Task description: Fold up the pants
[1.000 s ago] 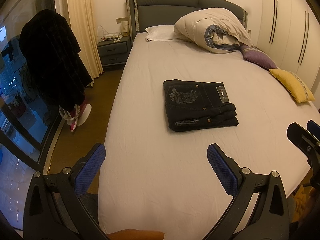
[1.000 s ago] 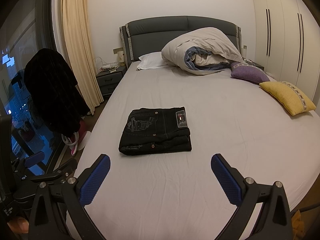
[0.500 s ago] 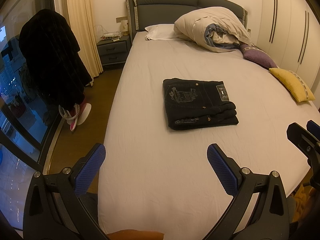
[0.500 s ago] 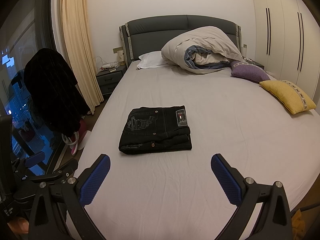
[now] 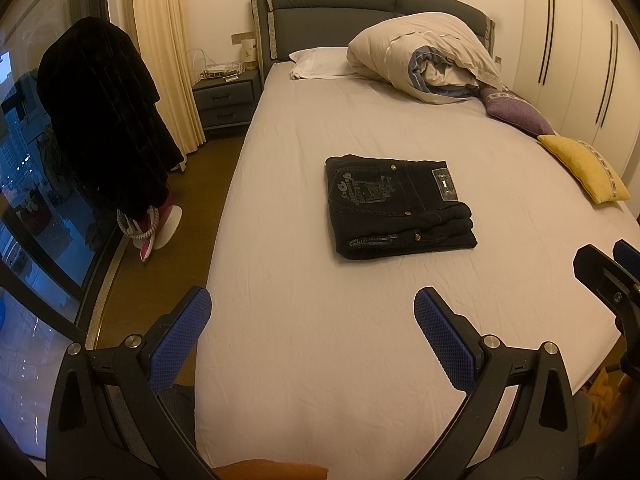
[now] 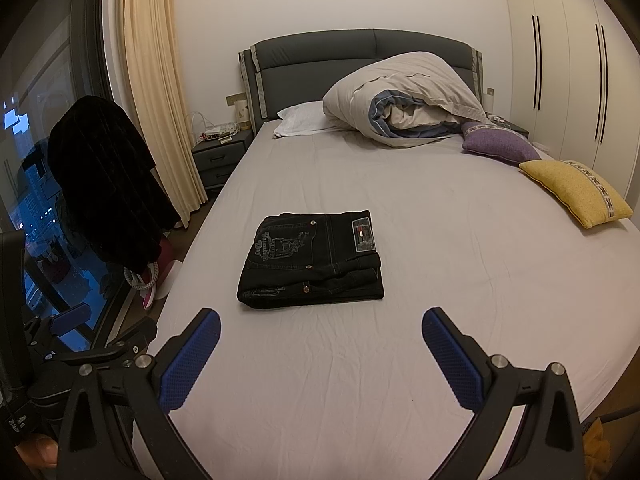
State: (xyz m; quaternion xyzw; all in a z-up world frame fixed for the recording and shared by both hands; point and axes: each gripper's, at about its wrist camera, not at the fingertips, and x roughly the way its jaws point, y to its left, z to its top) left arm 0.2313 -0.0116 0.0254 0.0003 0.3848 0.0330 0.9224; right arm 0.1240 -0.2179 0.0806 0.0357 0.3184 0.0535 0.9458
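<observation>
A: How far are we w/ the pants?

B: Looks done to me. They lie in a neat dark stack, back pocket and label on top, abt the middle of the bed, a bit nearer the left edge than the right one. I see no leg sticking out.

A: And the tools?

B: I've got the left tool wide apart w/ nothing in it, out over the foot edge of the bed. The right tool is just as wide, nothing in it, low over the sheet near the foot. Both are well apart from the pants.

A: Anything left to do?

B: Not much, I think. Maybe pat the right side flat, where the layers look a bit bumpy. The big blanket, purple pillow and yellow pillow by the head and right edge aren't in my way.
</observation>
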